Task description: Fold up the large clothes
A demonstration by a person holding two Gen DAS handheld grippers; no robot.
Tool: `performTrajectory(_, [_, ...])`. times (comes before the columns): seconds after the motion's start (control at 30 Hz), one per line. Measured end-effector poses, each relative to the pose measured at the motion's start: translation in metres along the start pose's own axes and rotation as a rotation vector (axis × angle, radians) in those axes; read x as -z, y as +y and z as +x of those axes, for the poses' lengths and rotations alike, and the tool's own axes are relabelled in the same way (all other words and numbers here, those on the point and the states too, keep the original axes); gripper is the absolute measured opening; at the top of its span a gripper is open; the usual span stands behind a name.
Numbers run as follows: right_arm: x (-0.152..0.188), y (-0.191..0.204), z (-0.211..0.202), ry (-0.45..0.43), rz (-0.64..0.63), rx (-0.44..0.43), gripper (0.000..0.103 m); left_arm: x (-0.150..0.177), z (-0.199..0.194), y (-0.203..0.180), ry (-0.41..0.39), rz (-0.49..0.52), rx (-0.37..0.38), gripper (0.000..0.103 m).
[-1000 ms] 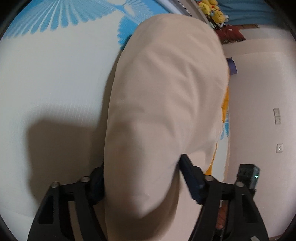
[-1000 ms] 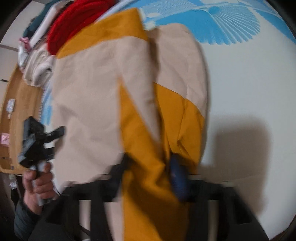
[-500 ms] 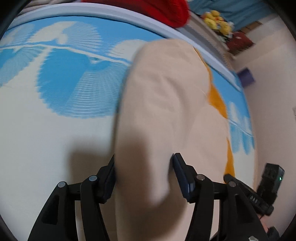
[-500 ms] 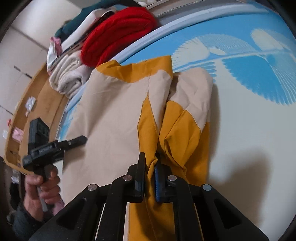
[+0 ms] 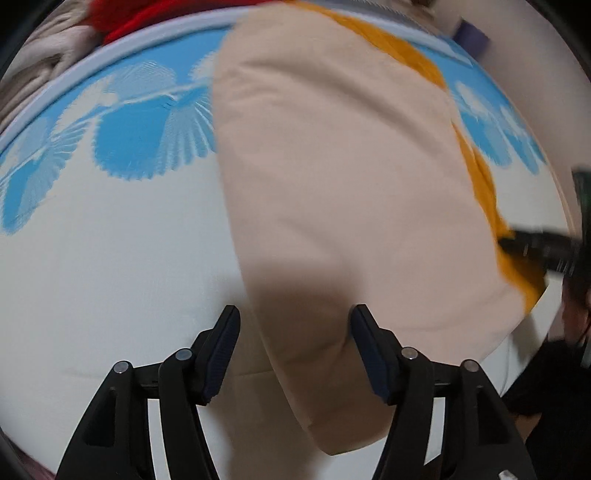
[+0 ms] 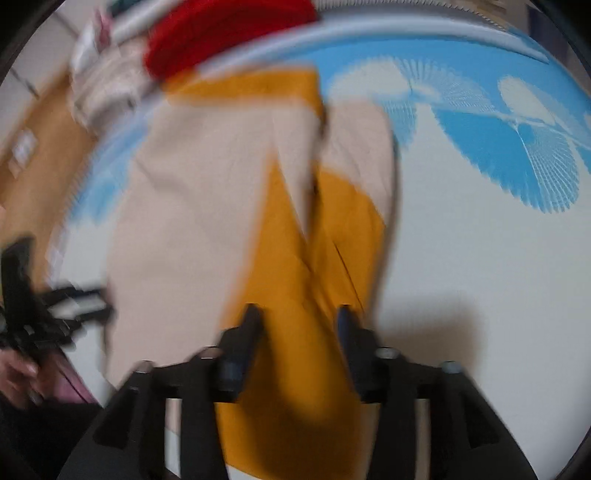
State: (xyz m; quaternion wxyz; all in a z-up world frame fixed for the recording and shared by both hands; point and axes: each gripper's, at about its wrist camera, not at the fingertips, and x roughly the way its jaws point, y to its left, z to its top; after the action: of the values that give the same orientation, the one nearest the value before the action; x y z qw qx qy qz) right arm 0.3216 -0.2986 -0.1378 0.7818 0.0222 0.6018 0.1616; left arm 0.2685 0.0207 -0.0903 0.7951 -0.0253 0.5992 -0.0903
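A large beige and mustard-yellow garment [image 5: 332, 177] lies folded on the white and blue patterned bed [image 5: 110, 229]. My left gripper [image 5: 293, 328] is open, its fingers on either side of the beige near end. In the right wrist view the garment [image 6: 207, 206] shows its beige panel on the left and yellow panels [image 6: 295, 280] in the middle. My right gripper [image 6: 297, 325] is open, its fingers on either side of the yellow near edge. This view is blurred. The other gripper shows at the left edge [image 6: 40, 310].
A red knit item [image 6: 221, 29] and a pile of light clothes [image 6: 107, 85] lie beyond the far edge of the bed. A wooden floor [image 6: 40, 155] is on the left. The right gripper shows as a dark blur [image 5: 543, 247] at the right.
Both grippers have opened and let go of the garment, which now lies flat on the bed. Both cameras have dropped lower toward the near edge.
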Motion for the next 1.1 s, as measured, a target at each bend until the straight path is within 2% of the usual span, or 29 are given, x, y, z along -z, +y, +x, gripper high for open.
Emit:
performTrajectory(0.03, [0.005, -0.001, 0.003, 0.028, -0.008, 0.042, 0.051, 0.002, -0.013, -0.005, -0.045, -0.005, -0.025, 0.061])
performTrajectory(0.07, [0.009, -0.003, -0.001, 0.021, 0.003, 0.060, 0.051, 0.006, -0.036, -0.013, -0.132, -0.005, -0.079, 0.063])
performTrajectory(0.1, [0.013, -0.004, -0.017, -0.025, 0.030, 0.072, 0.051, 0.009, -0.050, -0.017, -0.187, -0.008, -0.113, 0.067])
performTrajectory(0.17, [0.020, 0.001, -0.053, -0.141, 0.037, 0.108, 0.052, 0.019, -0.083, -0.030, -0.293, -0.042, -0.165, 0.090])
performTrajectory(0.23, [0.032, 0.012, -0.089, -0.255, 0.020, 0.148, 0.052, 0.030, -0.105, -0.041, -0.355, -0.063, -0.181, 0.092])
performTrajectory(0.3, [0.051, 0.024, -0.124, -0.366, 0.018, 0.169, 0.061, 0.043, -0.122, -0.057, -0.395, -0.063, -0.196, 0.093])
performTrajectory(0.4, [0.084, 0.044, -0.160, -0.467, 0.031, 0.196, 0.077, 0.071, -0.145, -0.069, -0.428, -0.068, -0.208, 0.094])
performTrajectory(0.6, [0.158, 0.070, -0.202, -0.588, 0.030, 0.221, 0.081, 0.123, -0.162, -0.102, -0.454, -0.089, -0.209, 0.094])
performTrajectory(0.73, [0.185, 0.086, -0.207, -0.583, 0.044, 0.201, 0.083, 0.149, -0.154, -0.117, -0.455, -0.096, -0.192, 0.094])
performTrajectory(0.8, [0.196, 0.095, -0.208, -0.581, 0.022, 0.219, 0.085, 0.159, -0.146, -0.121, -0.454, -0.096, -0.187, 0.094])
performTrajectory(0.9, [0.200, 0.105, -0.201, -0.570, -0.017, 0.217, 0.086, 0.162, -0.133, -0.122, -0.413, -0.115, -0.167, 0.094])
performTrajectory(0.97, [0.200, 0.111, -0.195, -0.563, -0.042, 0.232, 0.086, 0.160, -0.130, -0.121, -0.418, -0.135, -0.144, 0.094])
performTrajectory(1.1, [0.192, 0.120, -0.175, -0.518, -0.058, 0.242, 0.086, 0.157, -0.123, -0.121, -0.411, -0.133, -0.156, 0.094])
